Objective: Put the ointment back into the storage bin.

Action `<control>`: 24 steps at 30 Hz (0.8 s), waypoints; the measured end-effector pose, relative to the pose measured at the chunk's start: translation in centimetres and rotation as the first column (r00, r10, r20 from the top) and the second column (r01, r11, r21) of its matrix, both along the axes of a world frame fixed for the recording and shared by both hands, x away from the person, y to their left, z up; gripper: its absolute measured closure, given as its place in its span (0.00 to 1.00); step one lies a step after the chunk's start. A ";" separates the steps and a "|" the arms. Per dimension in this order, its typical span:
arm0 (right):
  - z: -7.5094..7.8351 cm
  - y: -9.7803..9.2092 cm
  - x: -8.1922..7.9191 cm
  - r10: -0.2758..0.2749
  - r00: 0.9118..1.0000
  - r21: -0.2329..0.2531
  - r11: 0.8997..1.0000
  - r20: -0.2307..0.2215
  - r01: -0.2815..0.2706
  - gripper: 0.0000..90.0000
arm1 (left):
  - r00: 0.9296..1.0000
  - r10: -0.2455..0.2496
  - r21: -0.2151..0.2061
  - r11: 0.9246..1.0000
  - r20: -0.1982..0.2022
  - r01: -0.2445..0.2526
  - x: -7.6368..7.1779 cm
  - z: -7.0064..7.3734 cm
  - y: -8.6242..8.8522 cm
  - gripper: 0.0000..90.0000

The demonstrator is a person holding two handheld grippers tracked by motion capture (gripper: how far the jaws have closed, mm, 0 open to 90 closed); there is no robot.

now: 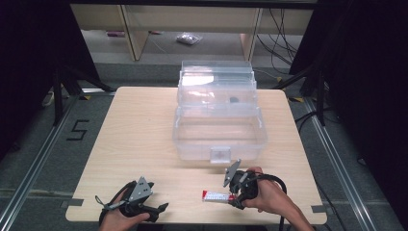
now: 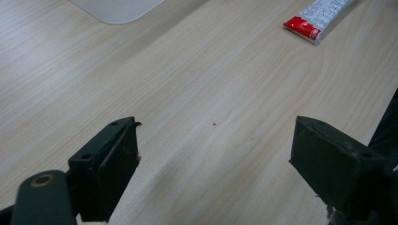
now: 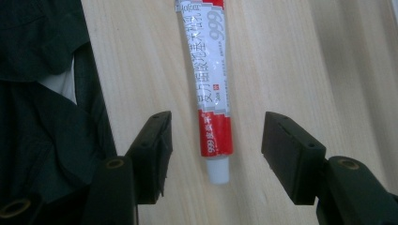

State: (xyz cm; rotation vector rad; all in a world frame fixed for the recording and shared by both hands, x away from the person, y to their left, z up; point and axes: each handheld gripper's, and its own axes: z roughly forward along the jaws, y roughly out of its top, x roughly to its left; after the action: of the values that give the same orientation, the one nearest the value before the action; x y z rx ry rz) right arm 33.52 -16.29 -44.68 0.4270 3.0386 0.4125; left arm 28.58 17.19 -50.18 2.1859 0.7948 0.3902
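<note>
Both claws are showing black, blocky jaws with round screw holes; the left claw (image 1: 161, 208) and right claw (image 1: 233, 198) are carrying grey three-cornered plates and trailing black cables.

A light wooden table (image 1: 134, 139) stands on a grey floor. A clear plastic box (image 1: 219, 137) with its lid up sits toward the far middle. A red-and-white tube (image 1: 215, 196) lies flat near the front edge, right of centre; its white cap (image 3: 218, 169) probably touches the wood.

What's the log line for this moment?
right gripper: open, astride tube | left gripper: open, idle | box: open
</note>
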 end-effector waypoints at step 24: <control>-1.7 1.9 0.9 0.055 0.998 -0.118 0.992 -0.003 -0.055 0.61 | 1.000 -0.005 -0.005 1.000 0.002 0.005 0.0 0.0 0.0 0.17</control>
State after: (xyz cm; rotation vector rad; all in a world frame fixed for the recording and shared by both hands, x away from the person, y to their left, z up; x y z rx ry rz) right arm 34.45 -14.36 -46.37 0.3369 3.0594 0.2338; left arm 28.59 17.22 -50.16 2.1826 0.7879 0.3877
